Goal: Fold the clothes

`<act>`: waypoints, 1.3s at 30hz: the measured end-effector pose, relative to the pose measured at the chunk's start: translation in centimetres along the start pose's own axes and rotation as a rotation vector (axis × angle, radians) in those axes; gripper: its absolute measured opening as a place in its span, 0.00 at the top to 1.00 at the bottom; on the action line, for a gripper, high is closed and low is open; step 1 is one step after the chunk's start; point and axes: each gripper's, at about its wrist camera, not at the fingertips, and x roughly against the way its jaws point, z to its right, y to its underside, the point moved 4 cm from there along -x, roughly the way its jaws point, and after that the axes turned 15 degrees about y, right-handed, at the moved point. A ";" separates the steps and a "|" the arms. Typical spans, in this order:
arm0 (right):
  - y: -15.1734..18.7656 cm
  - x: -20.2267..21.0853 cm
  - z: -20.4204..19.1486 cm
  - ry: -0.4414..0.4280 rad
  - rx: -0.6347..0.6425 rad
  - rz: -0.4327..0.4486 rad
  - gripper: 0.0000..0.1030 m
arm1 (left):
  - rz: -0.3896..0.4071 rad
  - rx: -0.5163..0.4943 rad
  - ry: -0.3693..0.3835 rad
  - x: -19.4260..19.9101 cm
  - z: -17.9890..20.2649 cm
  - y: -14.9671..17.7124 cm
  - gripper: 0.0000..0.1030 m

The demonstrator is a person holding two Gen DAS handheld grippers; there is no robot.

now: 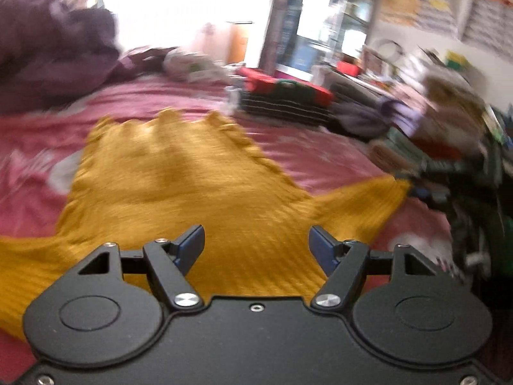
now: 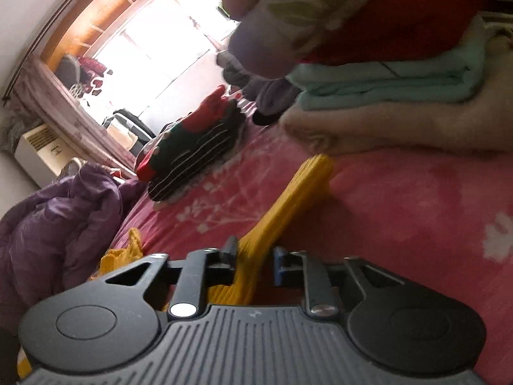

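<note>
— Left view?
— My left gripper (image 1: 256,240) hangs with fingers spread wide above the mustard sweater (image 1: 179,173), flat on the pink bedspread (image 1: 320,157).
— Right view?
— My right gripper (image 2: 255,256) pinches the sweater's sleeve (image 2: 298,189), lifted beside the folded stack (image 2: 400,96)

Left gripper (image 1: 256,243): level, jaws spread wide apart with nothing between them. Right gripper (image 2: 255,258): rolled to one side, jaws narrowed onto a yellow sleeve (image 2: 298,192) running between them.
</note>
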 end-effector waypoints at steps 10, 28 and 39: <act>-2.0 -2.0 3.2 -0.017 -0.147 0.033 0.67 | -0.077 -0.138 0.055 -5.5 4.6 1.4 0.71; -2.4 -4.4 2.3 0.077 -0.017 0.063 0.91 | -0.299 -0.084 0.160 -9.8 4.5 3.2 0.69; -2.6 0.2 3.6 0.125 -0.064 0.215 0.68 | -0.190 -0.115 0.129 -5.1 3.8 3.0 0.58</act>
